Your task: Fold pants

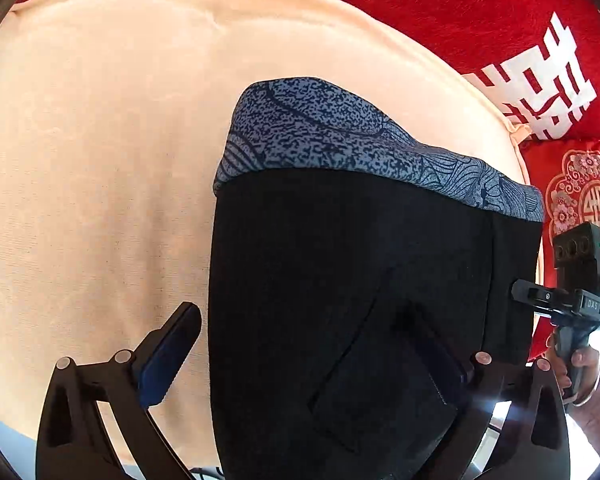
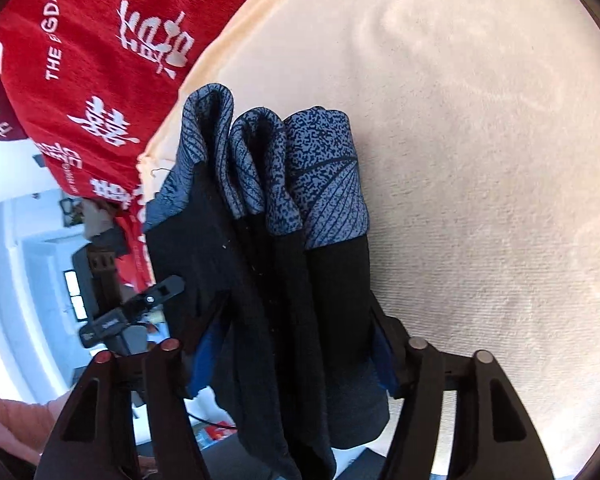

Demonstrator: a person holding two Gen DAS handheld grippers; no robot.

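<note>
Black pants (image 1: 340,272) with a blue patterned waistband (image 1: 320,136) lie folded on a cream cushion (image 1: 100,160). My left gripper (image 1: 300,312) is open wide: its left finger (image 1: 172,352) hangs over bare cushion and its right finger (image 1: 432,356) over the black cloth, so the pants' left edge runs between them. In the right wrist view the pants (image 2: 260,280) are a bunched stack of layers with the waistband (image 2: 324,168) at the far end. My right gripper (image 2: 296,308) straddles that stack, open, with blue pads on either side. A hand (image 1: 580,364) holds it at the pants' right edge.
Red cushions with white lettering (image 1: 480,20) (image 2: 80,60) border the cream cushion at the back and side. The cushion's edge is close behind the pants, with a bright room (image 2: 20,260) beyond. Bare cream surface (image 2: 480,160) stretches to the far side.
</note>
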